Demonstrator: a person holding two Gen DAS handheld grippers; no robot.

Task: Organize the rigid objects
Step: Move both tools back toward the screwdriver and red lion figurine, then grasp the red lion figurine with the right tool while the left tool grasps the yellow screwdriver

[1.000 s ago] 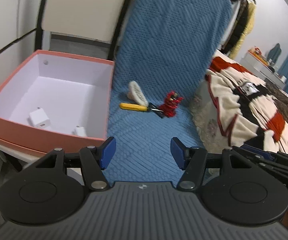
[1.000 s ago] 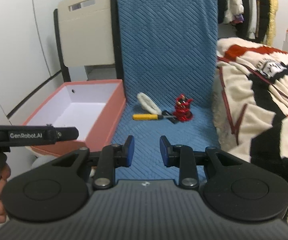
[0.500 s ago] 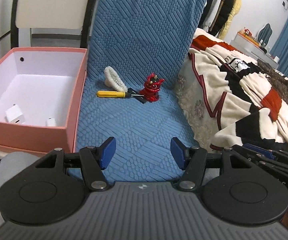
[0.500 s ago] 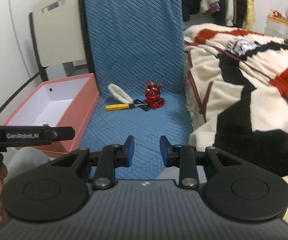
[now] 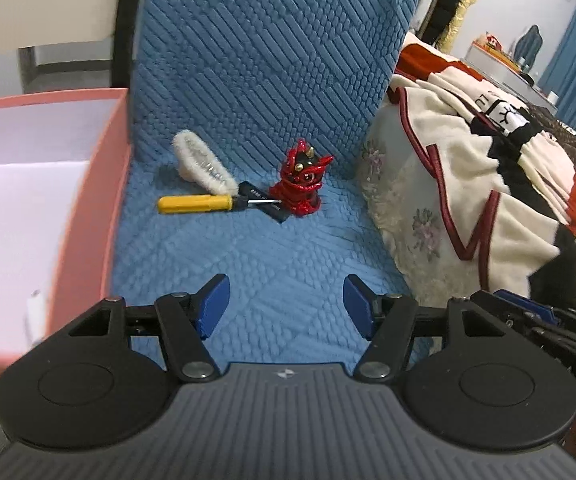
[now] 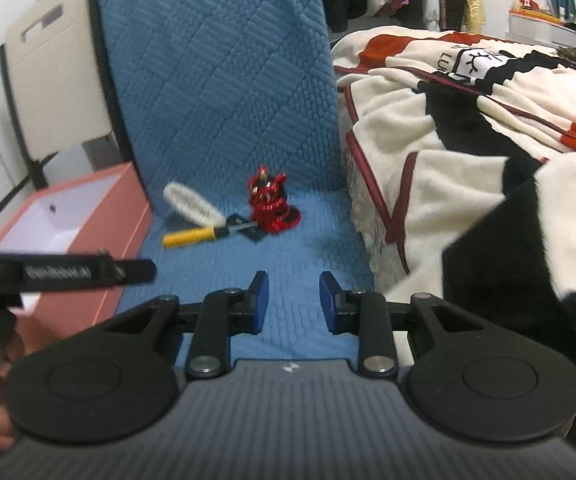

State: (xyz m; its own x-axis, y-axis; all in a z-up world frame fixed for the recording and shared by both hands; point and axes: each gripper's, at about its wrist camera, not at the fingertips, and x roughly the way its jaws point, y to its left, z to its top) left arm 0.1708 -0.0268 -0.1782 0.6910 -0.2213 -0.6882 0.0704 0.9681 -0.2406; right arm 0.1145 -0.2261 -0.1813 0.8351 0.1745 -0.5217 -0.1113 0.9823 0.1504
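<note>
Both grippers hover over the front of the blue seat (image 5: 248,248) with nothing held, the left gripper (image 5: 286,300) spread wide and the right gripper (image 6: 290,298) about half open, while the screwdriver (image 5: 196,203), brush (image 5: 202,164) and red figurine (image 5: 300,184) lie near the backrest, just right of the pink box (image 5: 92,208). To take the next piece well, I would go straight in with the left fingers (image 5: 214,298) astride the yellow handle, as its tip lies against the figurine, then lift it clear into the box. The band (image 6: 58,272) on the left gripper, seen in the right view, carries white lettering too blurred to read, and the blanket (image 6: 476,64) shows partial letters I cannot make out.
</note>
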